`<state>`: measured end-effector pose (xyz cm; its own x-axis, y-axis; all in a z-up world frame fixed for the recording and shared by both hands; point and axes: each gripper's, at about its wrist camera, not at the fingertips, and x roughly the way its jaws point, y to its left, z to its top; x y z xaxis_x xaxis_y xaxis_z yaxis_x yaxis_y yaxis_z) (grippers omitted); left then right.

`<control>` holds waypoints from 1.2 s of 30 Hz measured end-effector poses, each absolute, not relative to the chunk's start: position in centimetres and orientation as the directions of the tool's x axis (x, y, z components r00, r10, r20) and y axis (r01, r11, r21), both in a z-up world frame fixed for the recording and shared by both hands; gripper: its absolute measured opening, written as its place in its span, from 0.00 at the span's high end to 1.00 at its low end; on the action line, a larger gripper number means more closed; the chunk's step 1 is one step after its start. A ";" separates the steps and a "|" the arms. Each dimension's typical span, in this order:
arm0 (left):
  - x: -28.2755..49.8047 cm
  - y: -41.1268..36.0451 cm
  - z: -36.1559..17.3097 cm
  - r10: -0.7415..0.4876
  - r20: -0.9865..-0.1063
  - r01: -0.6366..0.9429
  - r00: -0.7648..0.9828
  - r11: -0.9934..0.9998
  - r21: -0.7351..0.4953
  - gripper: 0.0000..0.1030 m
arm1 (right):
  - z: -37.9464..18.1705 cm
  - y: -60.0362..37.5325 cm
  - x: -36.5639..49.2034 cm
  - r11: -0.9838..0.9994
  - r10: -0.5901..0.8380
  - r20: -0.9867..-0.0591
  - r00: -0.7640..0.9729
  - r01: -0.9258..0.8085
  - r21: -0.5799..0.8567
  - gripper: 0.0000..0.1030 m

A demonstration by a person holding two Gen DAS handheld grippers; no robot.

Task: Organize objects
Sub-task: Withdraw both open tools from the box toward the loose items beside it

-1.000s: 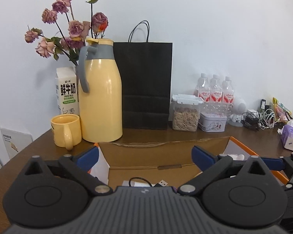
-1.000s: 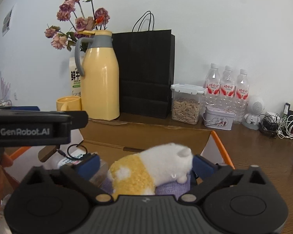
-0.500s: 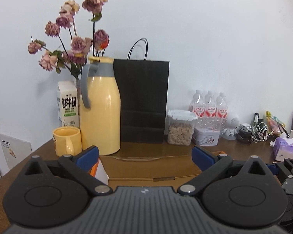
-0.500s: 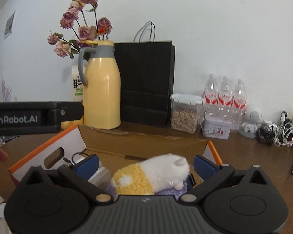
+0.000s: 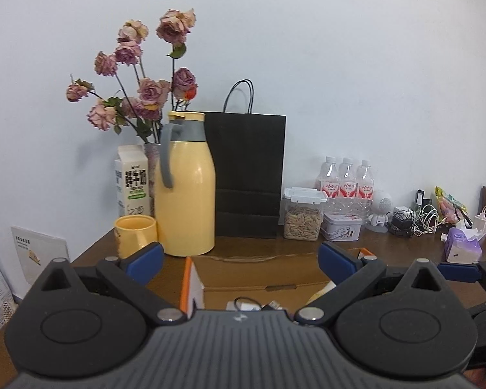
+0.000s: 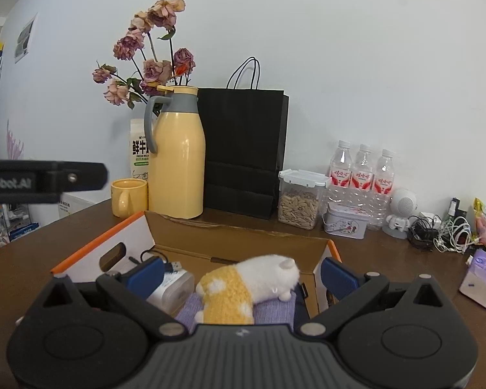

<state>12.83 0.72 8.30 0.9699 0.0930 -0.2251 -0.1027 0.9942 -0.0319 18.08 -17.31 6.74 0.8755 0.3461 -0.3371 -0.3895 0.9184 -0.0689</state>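
Both grippers have risen; plush toy [image 6: 249,283] lies lengthwise, head rightward.

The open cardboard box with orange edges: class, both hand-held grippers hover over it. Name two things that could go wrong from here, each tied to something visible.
1. The white and yellow plush toy lies high on the purple cloth in the open cardboard box with orange edges; a closing flap might squash it.
2. A black cable lies loose beside the white charger; the open right hand-held gripper could snag it.
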 end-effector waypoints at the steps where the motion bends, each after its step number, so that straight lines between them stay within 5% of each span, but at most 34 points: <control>1: 12.3 0.9 8.3 0.097 -0.227 -0.106 0.969 0.994 -0.030 0.00 | 6.7 -17.5 17.6 0.919 0.344 -0.339 0.875 -0.388 -0.067 0.00; 36: 4.9 6.4 1.1 0.200 -0.451 -0.221 0.870 0.975 0.006 0.00 | 0.7 -22.4 10.4 0.946 0.268 -0.498 0.824 -0.322 -0.023 0.00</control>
